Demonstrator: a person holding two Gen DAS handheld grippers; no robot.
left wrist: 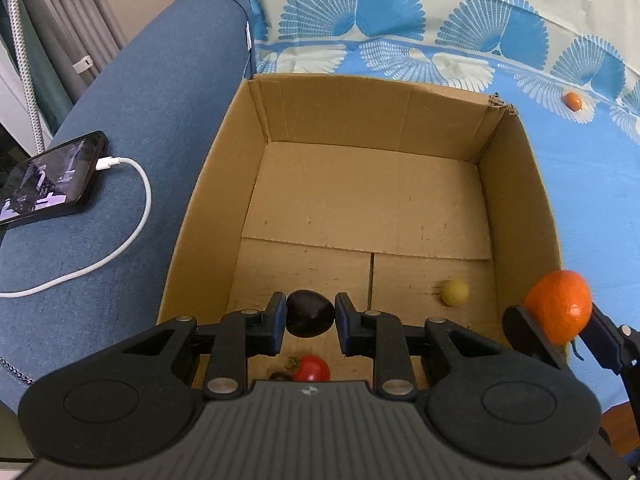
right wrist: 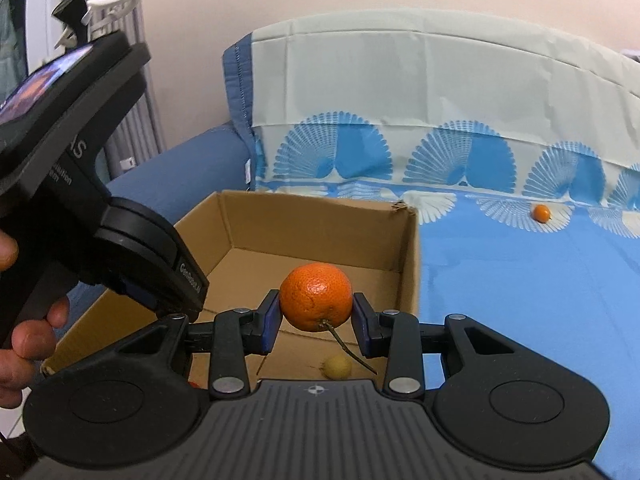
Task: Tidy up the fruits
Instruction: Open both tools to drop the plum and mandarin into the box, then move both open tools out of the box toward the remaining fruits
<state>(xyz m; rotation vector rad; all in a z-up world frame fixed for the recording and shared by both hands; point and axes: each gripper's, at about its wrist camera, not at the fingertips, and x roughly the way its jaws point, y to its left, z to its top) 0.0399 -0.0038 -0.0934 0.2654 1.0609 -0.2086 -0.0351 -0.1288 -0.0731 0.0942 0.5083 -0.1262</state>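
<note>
Now | left jaws clamp dark plum (left wrist: 310,314), long axis crosswise | right jaws clamp mandarin (right wrist: 316,297), stem down

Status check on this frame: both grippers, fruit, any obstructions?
Left gripper shut on dark fruit over cardboard box. Right gripper shut on orange. Small orange fruit left on bedsheet. Nothing blocking.
</note>
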